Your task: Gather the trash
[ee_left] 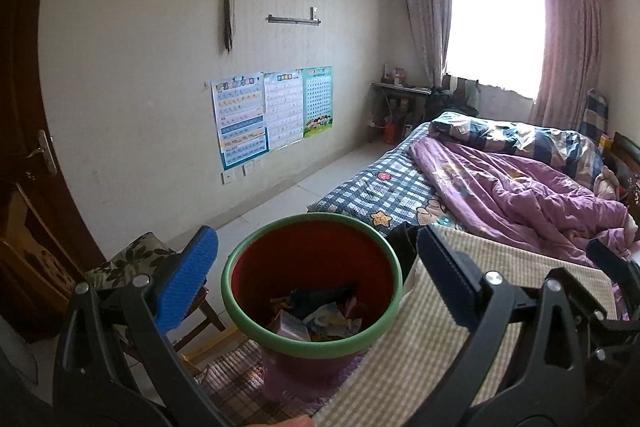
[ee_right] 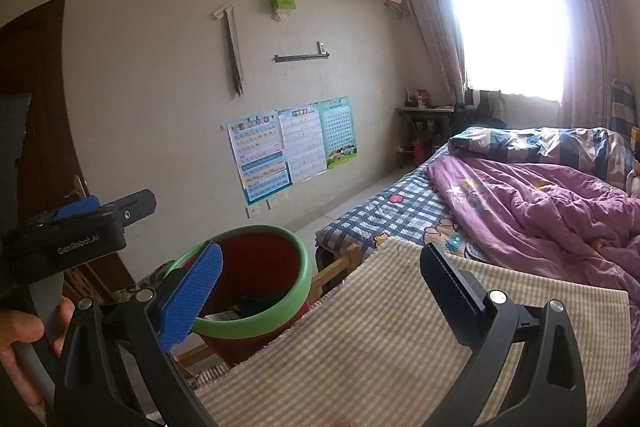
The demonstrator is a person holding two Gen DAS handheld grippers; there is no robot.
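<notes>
A red trash bin with a green rim [ee_left: 256, 331] stands beside the bed foot; it holds several wrappers and paper scraps [ee_left: 320, 319]. My left gripper [ee_left: 316, 279] is open and empty, hovering just above the bin with its jaws either side of the opening. My right gripper [ee_right: 320, 291] is open and empty, above a striped beige cloth [ee_right: 380, 339] at the bed's foot. The bin [ee_right: 280, 307] sits left of it in the right wrist view, partly behind its blue left pad [ee_right: 196, 299]. The left gripper's body [ee_right: 80, 227] shows at that view's left edge.
A bed with a checked sheet [ee_left: 380, 187] and purple quilt [ee_left: 520, 195] fills the right. A cushioned wooden chair [ee_left: 132, 259] stands left of the bin. A brown door [ee_left: 24, 107] is at the left. A small cluttered table [ee_left: 400, 103] stands below the window.
</notes>
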